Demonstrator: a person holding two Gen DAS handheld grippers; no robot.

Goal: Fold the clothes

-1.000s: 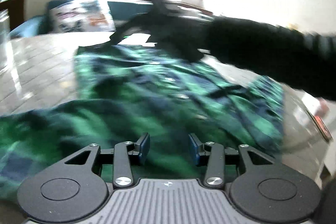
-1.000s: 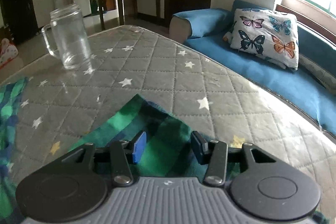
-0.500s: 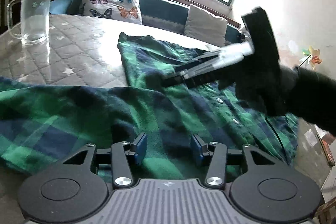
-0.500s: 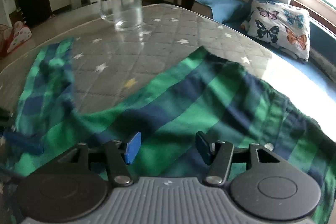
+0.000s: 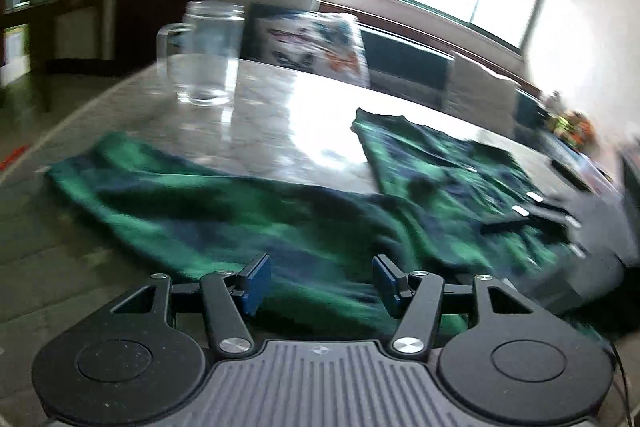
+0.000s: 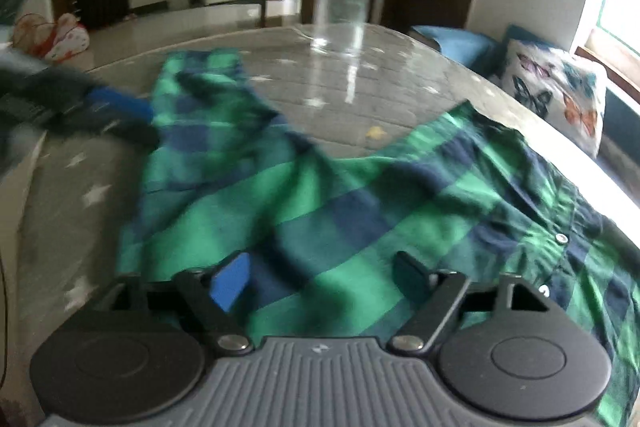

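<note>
Green plaid shirt [image 6: 360, 195] lies spread flat on the counter [image 6: 360, 99], glass mug [image 6: 342, 13] behind it. Both claws, left [image 5: 318, 285] and right [image 6: 324, 277], hang apart over the fabric, gripping nothing.

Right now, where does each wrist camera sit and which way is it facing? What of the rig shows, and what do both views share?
Left wrist: sits behind the open left gripper, low over the plaid shirt, facing the window; the right gripper shows blurred at far right.
Right wrist: sits behind the open right gripper, over the shirt, facing the room's dark door; the left gripper shows blurred at far left.
Shared: shirt, glass mug, quilted table, butterfly pillow.
</note>
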